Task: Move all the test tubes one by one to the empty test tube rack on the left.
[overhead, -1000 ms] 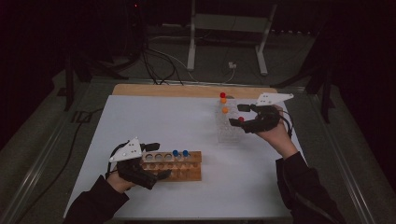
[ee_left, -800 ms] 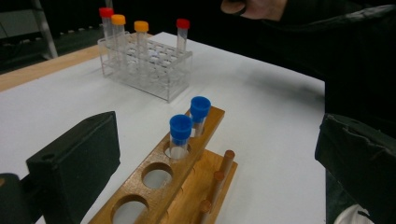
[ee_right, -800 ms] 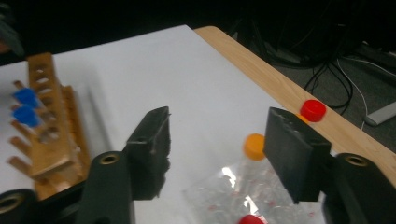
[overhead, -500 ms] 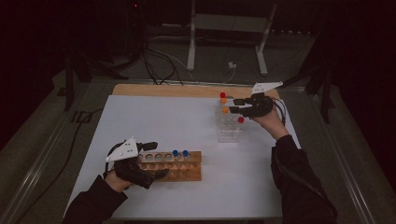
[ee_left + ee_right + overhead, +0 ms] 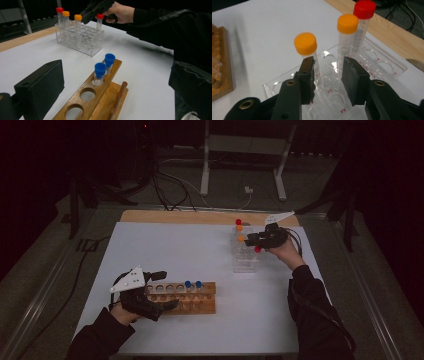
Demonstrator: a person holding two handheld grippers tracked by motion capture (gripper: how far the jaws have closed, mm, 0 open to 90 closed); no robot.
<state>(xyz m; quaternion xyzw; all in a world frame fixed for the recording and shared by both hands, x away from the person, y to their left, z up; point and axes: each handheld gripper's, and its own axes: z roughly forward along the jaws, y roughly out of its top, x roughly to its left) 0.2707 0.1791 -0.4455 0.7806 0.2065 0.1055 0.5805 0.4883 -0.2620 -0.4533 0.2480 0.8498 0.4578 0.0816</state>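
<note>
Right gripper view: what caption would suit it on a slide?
Open right gripper nears orange-capped tubes in a clear rack.

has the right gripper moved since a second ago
Yes. The right gripper has moved left, toward the clear rack, from beside its right edge to over it.

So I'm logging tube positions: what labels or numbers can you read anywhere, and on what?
"A4", red print on the clear rack, near row.
"B4", red, one hole behind it.
"A1", red, at the rack's far corner.
Other rack marks: blurred.
Scale on the red-capped tube: too small to read.
</note>
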